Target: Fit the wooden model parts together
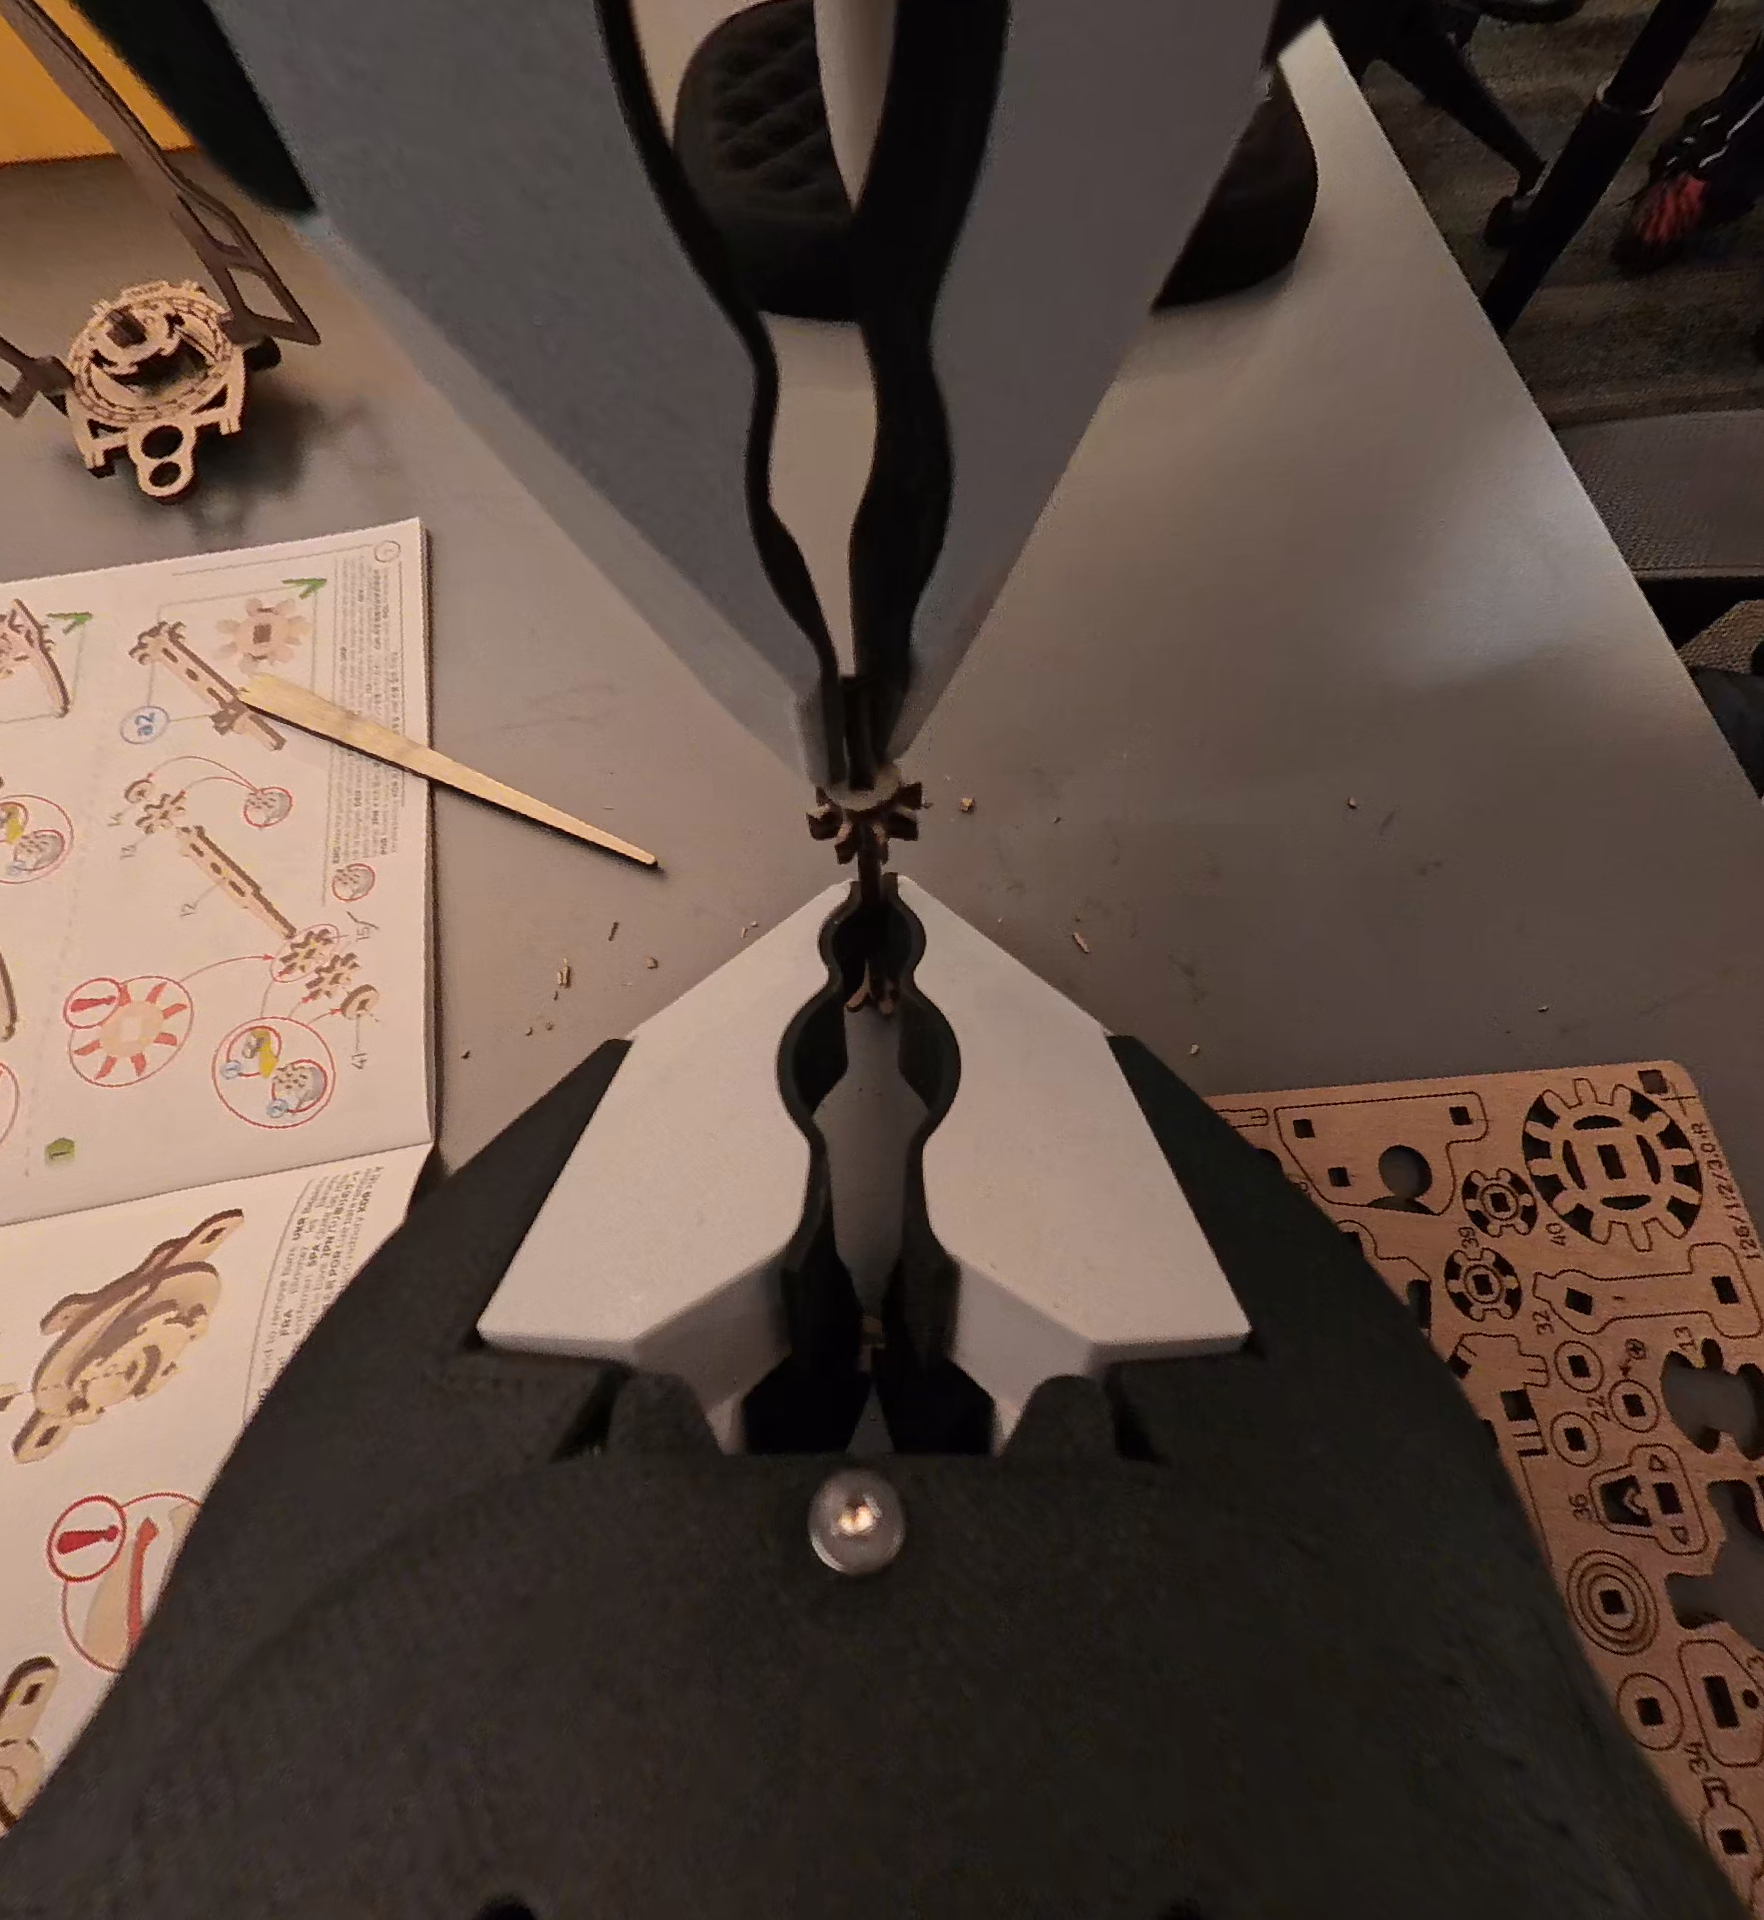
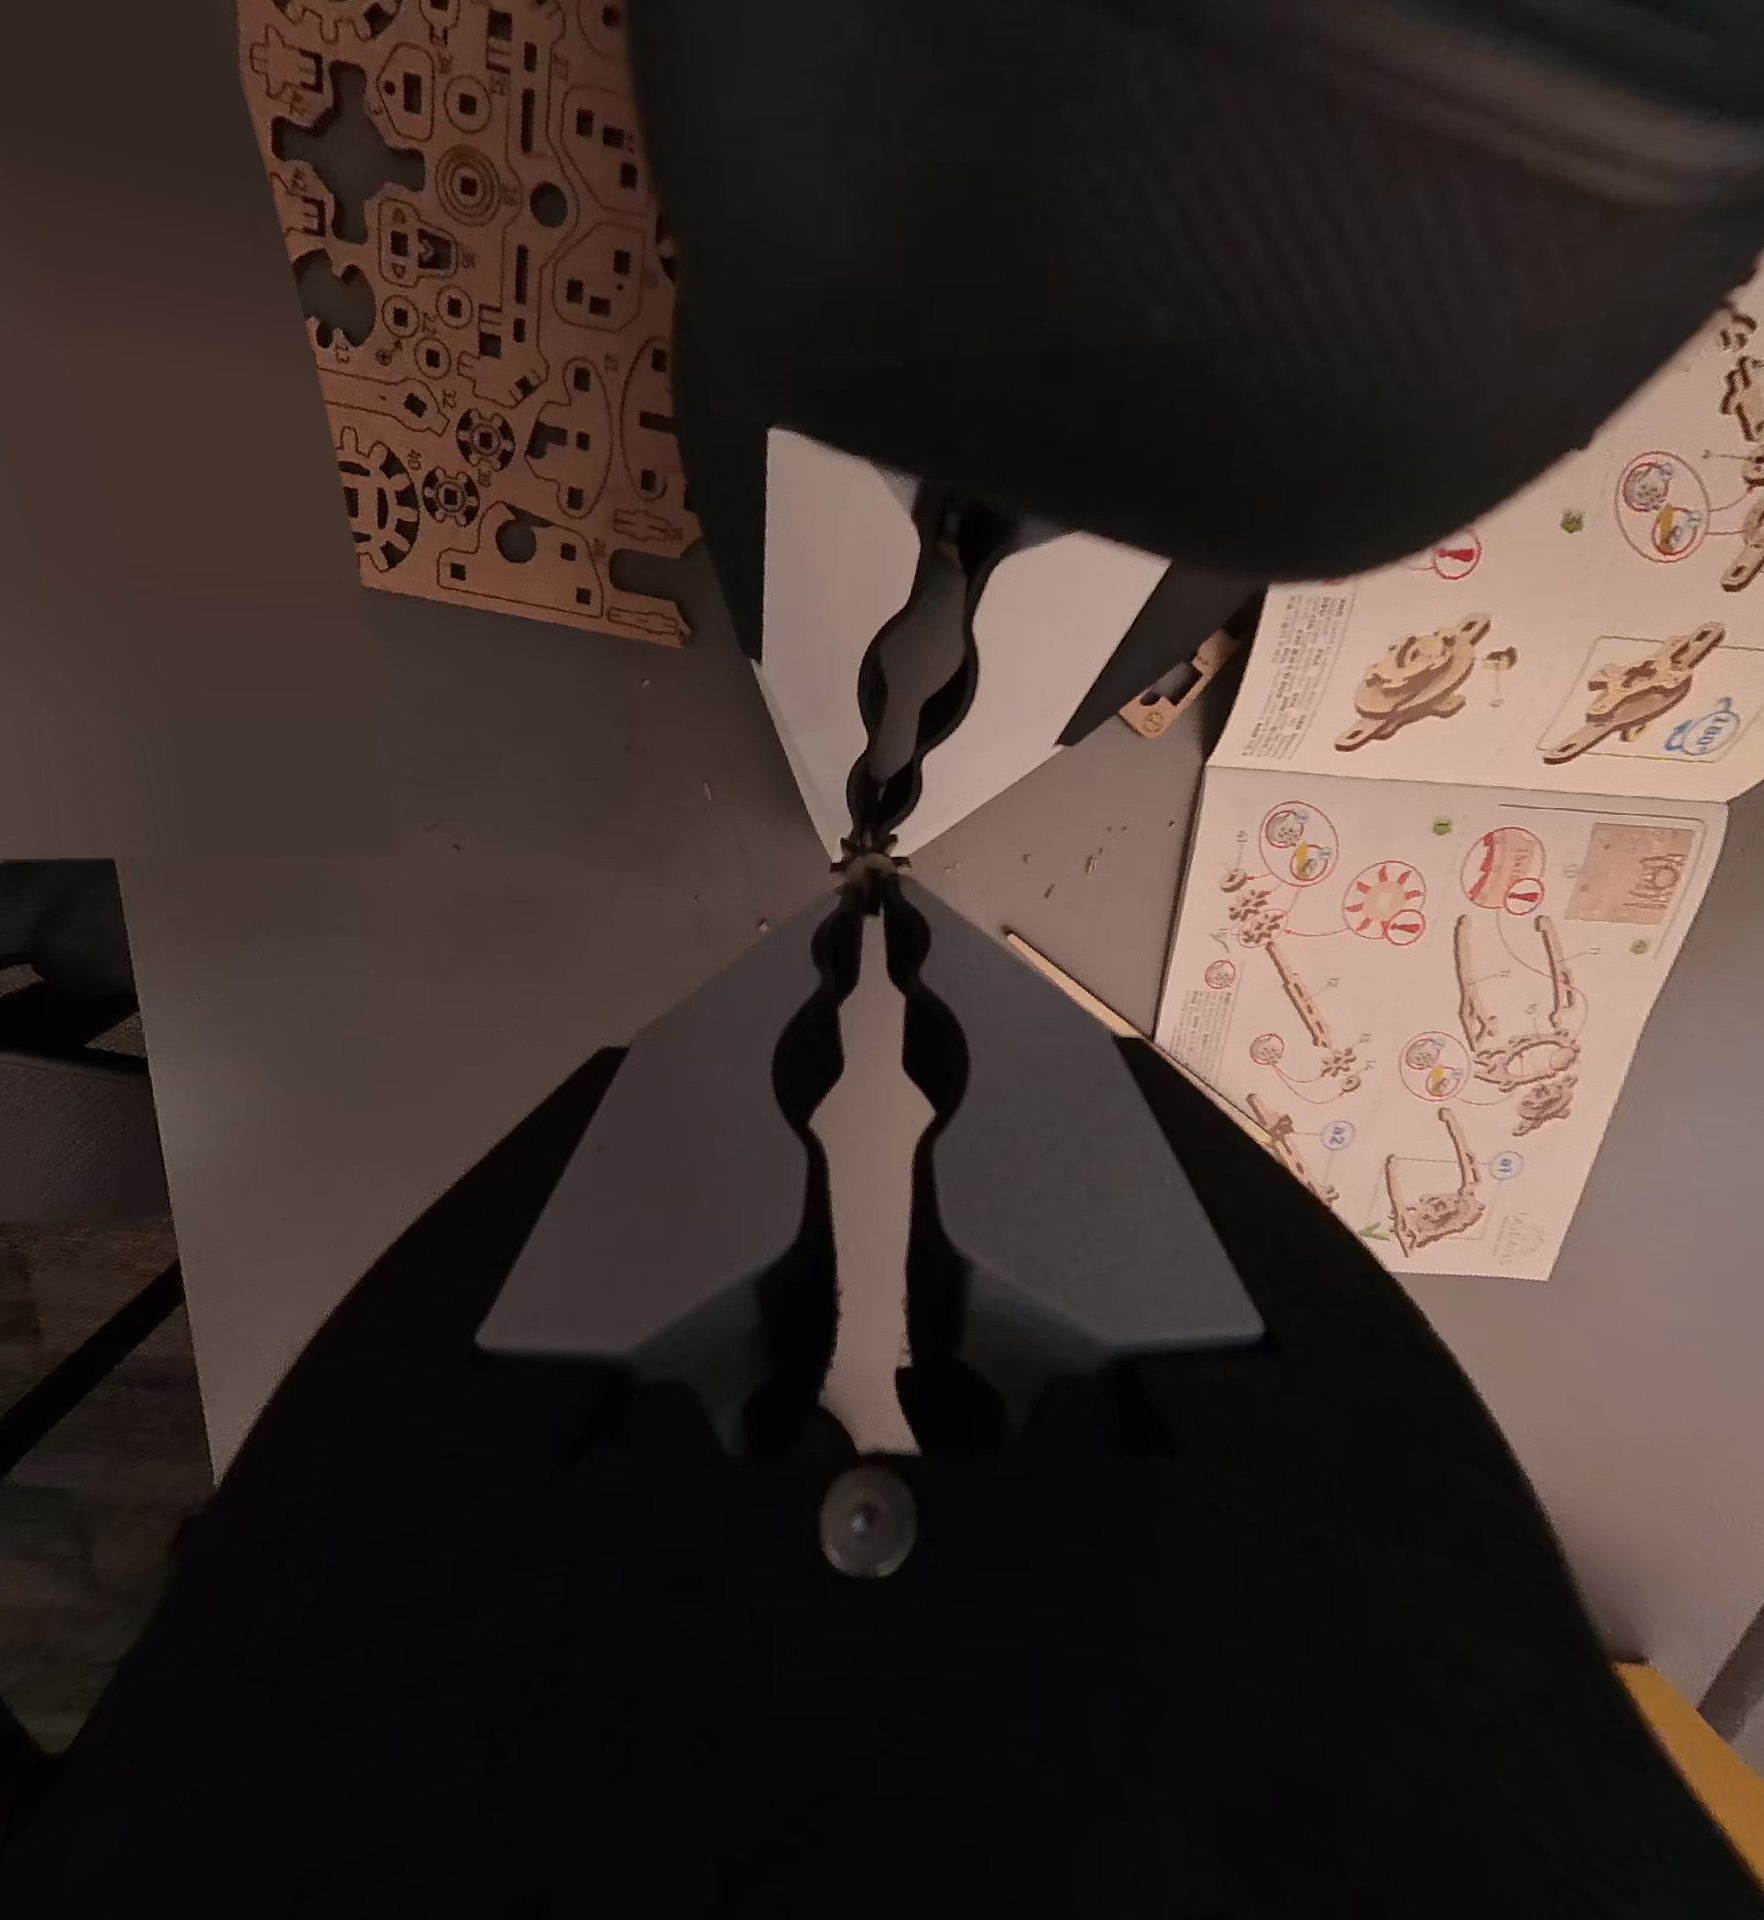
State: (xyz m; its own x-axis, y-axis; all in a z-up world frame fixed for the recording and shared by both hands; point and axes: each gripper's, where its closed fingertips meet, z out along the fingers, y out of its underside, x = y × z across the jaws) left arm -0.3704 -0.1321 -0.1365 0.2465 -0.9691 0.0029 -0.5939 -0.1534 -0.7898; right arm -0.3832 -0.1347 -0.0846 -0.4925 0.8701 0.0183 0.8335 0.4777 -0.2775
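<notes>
A small wooden gear (image 1: 862,812) sits on a thin wooden axle strip between the two gripper tips, above the grey table. My left gripper (image 1: 873,896) comes from below, shut on the near end of the strip. A second small toothed piece (image 1: 878,987) shows between its jaws. My right gripper (image 1: 855,743) comes from above, tip to tip with the left, shut on the far end of the strip. In the right wrist view the gear (image 2: 865,862) sits between my right gripper (image 2: 862,912) and the left gripper (image 2: 876,812).
An open instruction booklet (image 1: 182,883) lies at left with a thin wooden stick (image 1: 442,769) across its edge. A partly built wooden model (image 1: 156,384) stands at far left. A laser-cut parts sheet (image 1: 1584,1403) lies at right. The table edge (image 1: 1480,312) runs along the right. One gripper's finger ends stand about 5 centimetres off the other's.
</notes>
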